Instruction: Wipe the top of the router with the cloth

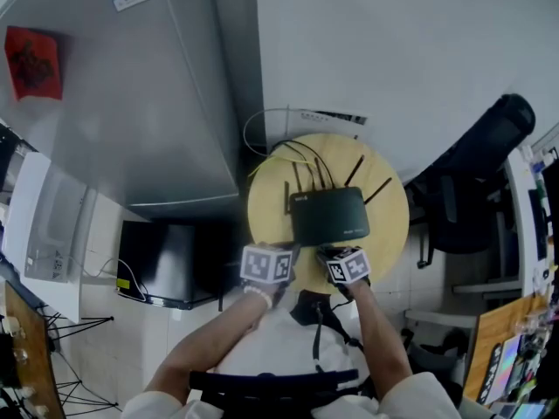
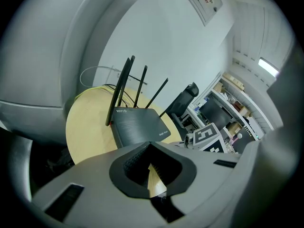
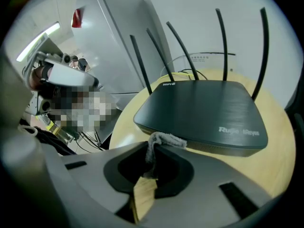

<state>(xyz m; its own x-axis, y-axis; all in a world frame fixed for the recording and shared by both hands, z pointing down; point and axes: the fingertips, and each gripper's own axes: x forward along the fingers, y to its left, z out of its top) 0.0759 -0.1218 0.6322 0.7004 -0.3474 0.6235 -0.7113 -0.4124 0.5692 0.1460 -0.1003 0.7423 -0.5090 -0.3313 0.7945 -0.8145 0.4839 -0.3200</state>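
Approach step, wiping not yet begun: right gripper [image 3: 153,151] pinches the grey cloth [image 3: 165,139] at the near edge of the router [image 1: 330,216] on the round counter [image 1: 390,234], left gripper [image 2: 149,148] pressed together, empty, near the router's near-left corner; judged next, raise cloth onto router's top.

router [image 3: 199,109]: dark plastic, matt, fine brushed grain on top | cloth [image 3: 164,139]: grey fabric, fuzzy, rough nap | round table [image 2: 90,127]: pale wood, smooth, low sheen | right gripper [image 3: 151,152]: grey plastic shell, matt, smooth
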